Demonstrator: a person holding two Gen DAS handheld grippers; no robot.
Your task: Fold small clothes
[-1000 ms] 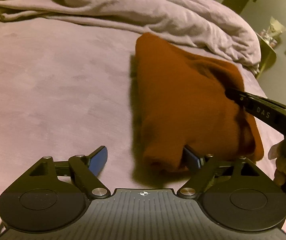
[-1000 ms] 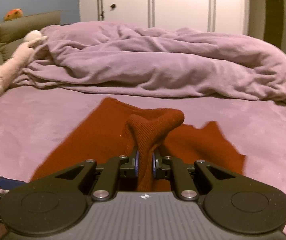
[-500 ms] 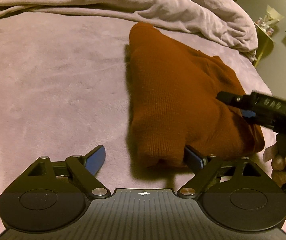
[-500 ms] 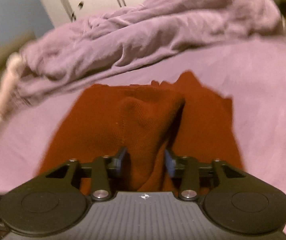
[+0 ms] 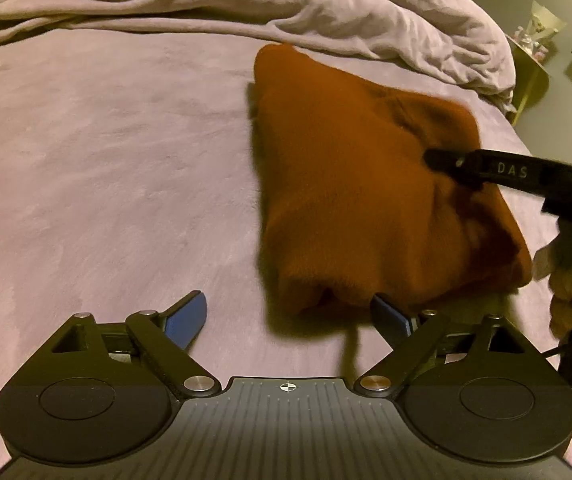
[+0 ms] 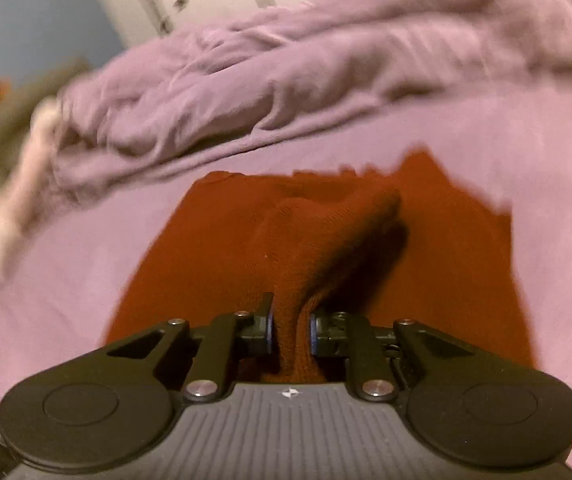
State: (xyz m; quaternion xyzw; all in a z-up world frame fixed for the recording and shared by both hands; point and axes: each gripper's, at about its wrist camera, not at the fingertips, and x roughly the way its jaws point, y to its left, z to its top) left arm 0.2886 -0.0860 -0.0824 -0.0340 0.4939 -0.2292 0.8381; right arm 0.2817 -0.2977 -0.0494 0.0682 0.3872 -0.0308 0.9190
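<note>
Center frame: rust knit garment [image 6: 438, 264], soft, floppy
Right gripper [image 6: 291, 330]: pinching its raised fold
Left gripper [image 5: 288, 320]: spread wide, empty
Grab: near hem

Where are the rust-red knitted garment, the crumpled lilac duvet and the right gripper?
rust-red knitted garment [image 5: 350, 184]: left wrist view, middle of the folded top layer.
crumpled lilac duvet [image 5: 286, 4]: left wrist view, wrinkled top surface.
right gripper [image 6: 291, 330]: right wrist view, between its fingers, shut on cloth.
</note>
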